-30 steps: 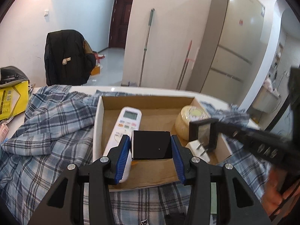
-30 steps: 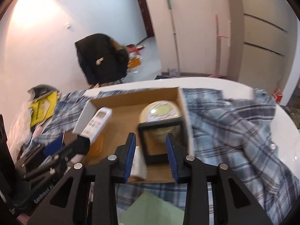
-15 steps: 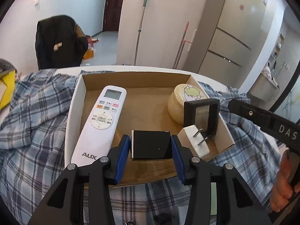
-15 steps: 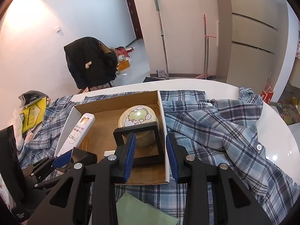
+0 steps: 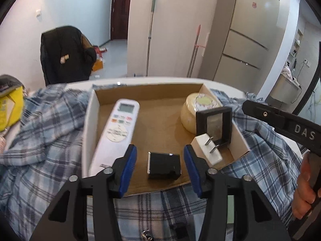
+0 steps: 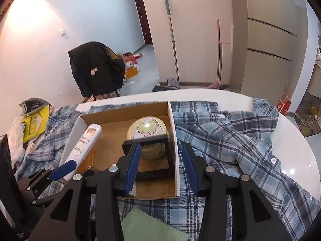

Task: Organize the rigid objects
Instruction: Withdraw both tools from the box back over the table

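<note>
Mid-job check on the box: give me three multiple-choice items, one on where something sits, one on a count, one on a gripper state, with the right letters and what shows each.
1. Where does the white remote lie in the cardboard box?
A. Along the left wall
B. Against the right wall
C. Outside the box, on the shirt

2. How many things lie inside the box?
A. Three
B. Five
C. Seven

3. How does the left gripper stand to the small black box?
A. Clamped on it
B. Open, with the box resting between the pads
C. Holding it above the table

Answers:
1 A, the remote runs beside the left wall.
2 B: the remote, the small black box, the white plug, the black frame and the round cream case.
3 B, gaps show on both sides; its jaws have just been opening.
</note>
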Motion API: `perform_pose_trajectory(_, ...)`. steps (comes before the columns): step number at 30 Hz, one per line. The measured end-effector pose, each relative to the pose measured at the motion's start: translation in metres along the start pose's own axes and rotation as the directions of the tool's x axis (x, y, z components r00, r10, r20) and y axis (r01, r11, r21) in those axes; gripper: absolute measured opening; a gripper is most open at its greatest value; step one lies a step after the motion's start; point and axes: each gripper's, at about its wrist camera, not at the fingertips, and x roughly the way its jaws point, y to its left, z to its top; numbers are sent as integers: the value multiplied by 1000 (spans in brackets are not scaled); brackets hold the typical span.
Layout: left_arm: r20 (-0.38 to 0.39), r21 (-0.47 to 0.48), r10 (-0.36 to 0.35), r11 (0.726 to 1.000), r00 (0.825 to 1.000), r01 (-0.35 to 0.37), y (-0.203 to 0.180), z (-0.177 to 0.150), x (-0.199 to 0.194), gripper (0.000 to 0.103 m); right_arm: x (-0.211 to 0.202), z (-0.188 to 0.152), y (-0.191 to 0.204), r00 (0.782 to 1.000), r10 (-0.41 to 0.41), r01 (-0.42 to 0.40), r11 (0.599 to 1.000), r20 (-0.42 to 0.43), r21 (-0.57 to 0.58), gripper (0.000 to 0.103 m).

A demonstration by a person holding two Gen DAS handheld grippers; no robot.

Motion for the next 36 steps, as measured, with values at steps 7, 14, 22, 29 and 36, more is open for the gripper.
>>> perform_pose_trajectory(7,82,-16,-2,1000,997,3,8,8,-68,87,-49,10,22,993,31,-26,999,110,-46,42)
perform_pose_trajectory(14,159,5,47,999,986,-49,0,-7,-115,87,-102,3,32,982,79,-69,996,172,-63,44)
perform_pose_trajectory(22,104,58,45,997,994,-51,-21,-37,-108,87,-121,-48,23,986,30,-5,989,165,-145,44)
perform_pose_trajectory(29,-15,-30,-13,999,1000,13,-15,-49,-84,87,-103,-60,0,989,30,-20,997,146,-72,44)
perform_pose_trajectory(36,-293,-211,-25,977,956,-40,3,-63,-28,87,-73,-69,-11,997,53,-50,997,50,-57,44)
